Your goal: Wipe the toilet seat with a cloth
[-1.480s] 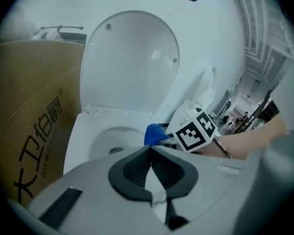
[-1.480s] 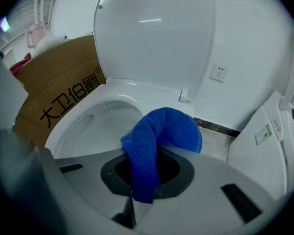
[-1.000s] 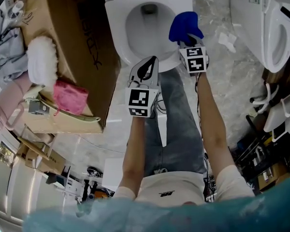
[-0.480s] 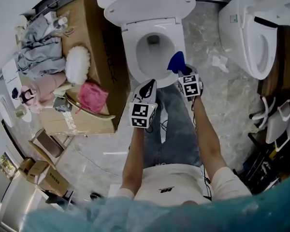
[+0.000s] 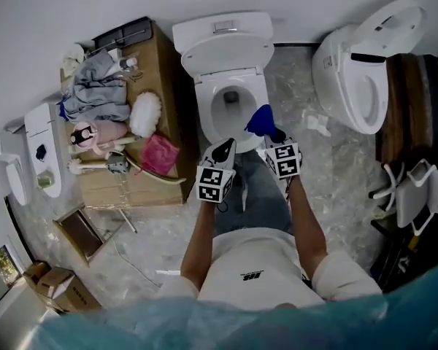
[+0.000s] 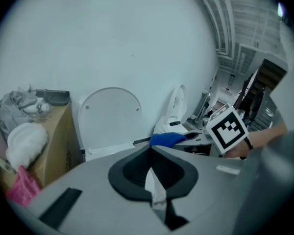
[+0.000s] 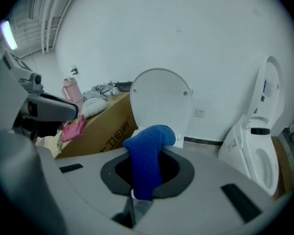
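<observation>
I'm clenching the right gripper (image 7: 141, 196) on the blue cloth (image 7: 147, 160) above the toilet seat (image 5: 206, 119) — the left gripper (image 6: 150, 160) fingers are pressing together, empty; wiping looks mostly ahead.

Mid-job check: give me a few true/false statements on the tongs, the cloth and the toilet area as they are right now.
1. The right tongs are clamped on the blue cloth. True.
2. The left tongs are wide open. False: they are shut, with nothing in them.
3. The toilet lid is raised. True.
4. The cardboard box stands on the person's right of the toilet. False: it stands on the person's left of it.
</observation>
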